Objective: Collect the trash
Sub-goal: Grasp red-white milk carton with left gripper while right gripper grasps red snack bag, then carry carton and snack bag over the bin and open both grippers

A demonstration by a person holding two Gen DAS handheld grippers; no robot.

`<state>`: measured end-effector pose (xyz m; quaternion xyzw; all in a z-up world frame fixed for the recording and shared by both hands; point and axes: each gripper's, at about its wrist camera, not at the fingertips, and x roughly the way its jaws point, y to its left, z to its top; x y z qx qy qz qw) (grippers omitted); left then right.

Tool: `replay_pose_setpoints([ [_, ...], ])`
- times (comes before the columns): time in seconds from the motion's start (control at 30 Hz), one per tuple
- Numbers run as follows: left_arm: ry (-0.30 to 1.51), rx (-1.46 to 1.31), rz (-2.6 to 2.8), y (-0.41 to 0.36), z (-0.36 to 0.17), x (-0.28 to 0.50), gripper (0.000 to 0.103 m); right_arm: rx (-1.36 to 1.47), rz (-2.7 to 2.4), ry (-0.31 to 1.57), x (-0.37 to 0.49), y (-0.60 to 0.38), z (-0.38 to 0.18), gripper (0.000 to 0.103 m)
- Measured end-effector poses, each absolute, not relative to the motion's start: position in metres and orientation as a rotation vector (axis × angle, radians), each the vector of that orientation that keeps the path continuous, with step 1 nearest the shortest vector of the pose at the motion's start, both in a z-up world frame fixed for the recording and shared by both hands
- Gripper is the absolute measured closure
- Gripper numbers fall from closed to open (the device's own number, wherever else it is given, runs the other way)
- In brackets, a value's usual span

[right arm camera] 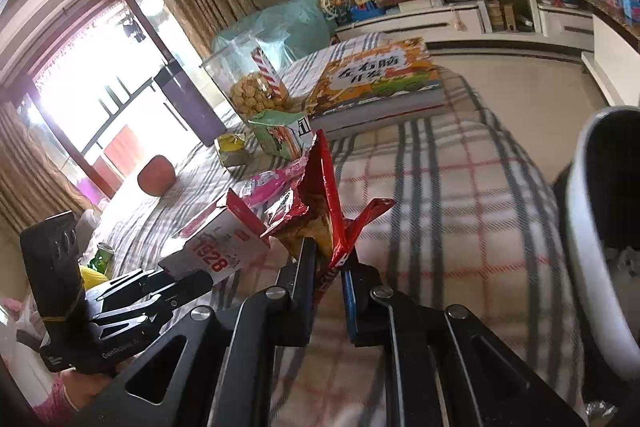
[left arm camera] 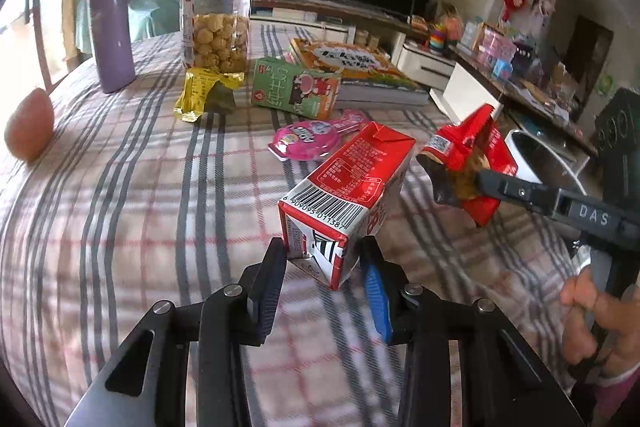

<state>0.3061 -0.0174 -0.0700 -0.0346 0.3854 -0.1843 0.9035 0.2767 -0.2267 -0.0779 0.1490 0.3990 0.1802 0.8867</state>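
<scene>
My left gripper (left arm camera: 324, 255) is shut on a red and white milk carton (left arm camera: 348, 195) and holds it tilted above the plaid tablecloth; the carton also shows in the right wrist view (right arm camera: 218, 247). My right gripper (right arm camera: 328, 255) is shut on a torn red snack wrapper (right arm camera: 320, 203), lifted off the table; the wrapper also shows in the left wrist view (left arm camera: 472, 163). A white trash bin (right arm camera: 592, 239) with a dark inside stands at the table's right edge. On the table lie a pink wrapper (left arm camera: 308, 139), a green carton (left arm camera: 296, 87) and a yellow wrapper (left arm camera: 200, 91).
A jar of snacks (left arm camera: 216, 23), a purple bottle (left arm camera: 112, 27), a stack of books (left arm camera: 360, 71) and an apple (left arm camera: 28, 127) sit on the table (left arm camera: 140, 207). A TV and shelves stand behind.
</scene>
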Motion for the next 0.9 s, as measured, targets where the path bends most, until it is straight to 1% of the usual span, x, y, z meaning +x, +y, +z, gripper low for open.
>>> replay_pose_setpoints([
  [0.2,0.762,-0.089,-0.373,-0.03,-0.06,0.278,0.067,0.292,0.345,0.804,0.25,-0.242,-0.07,0.091],
  [0.47,0.775,-0.094,-0.413,-0.055,-0.057,0.259,0.067,0.321,0.301,0.783,0.22,-0.27,-0.065,0.091],
  [0.9,0.793,-0.063,-0.517,-0.108,-0.053,0.256,0.067,0.378,0.212,0.745,0.189,-0.317,-0.058,0.091],
])
